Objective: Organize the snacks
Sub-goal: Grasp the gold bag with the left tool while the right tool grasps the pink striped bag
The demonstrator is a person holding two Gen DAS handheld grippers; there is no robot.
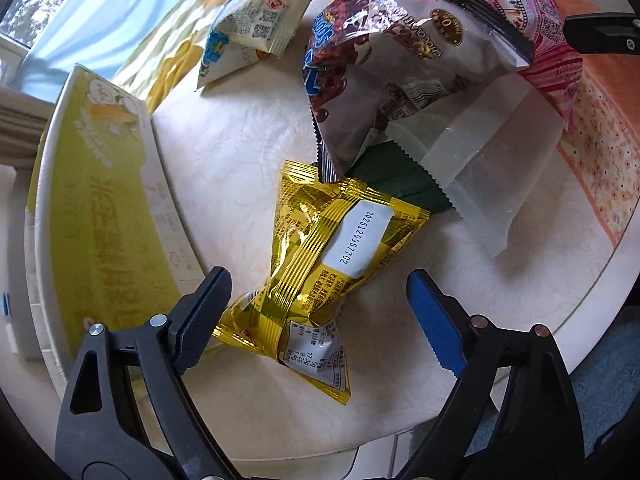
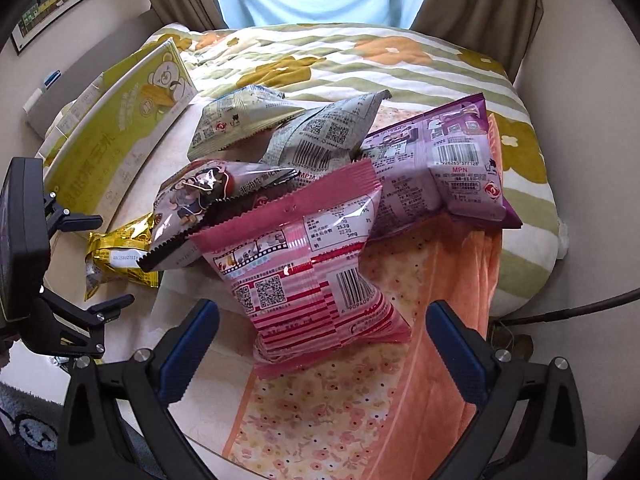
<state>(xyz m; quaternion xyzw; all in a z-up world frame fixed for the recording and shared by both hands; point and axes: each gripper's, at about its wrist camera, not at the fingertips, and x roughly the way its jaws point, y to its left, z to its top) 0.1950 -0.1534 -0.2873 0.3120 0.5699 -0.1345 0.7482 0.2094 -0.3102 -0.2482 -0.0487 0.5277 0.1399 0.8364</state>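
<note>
A gold foil snack packet lies on the pale surface, between the wide-apart fingers of my left gripper. The left pad is close to the packet's corner and the right pad stands clear of it. A silver chocolate bag overlaps the gold packet's far end. My right gripper is open just in front of a pink striped packet, whose lower end sits between the fingers untouched. Behind it lie the silver bag, a purple packet and two grey-white packets.
A yellow-green carton lies flat along the left side. A clear wrapper and a dark green one sit under the silver bag. An orange floral cloth covers the right part. A flowered quilt lies beyond, below curtains.
</note>
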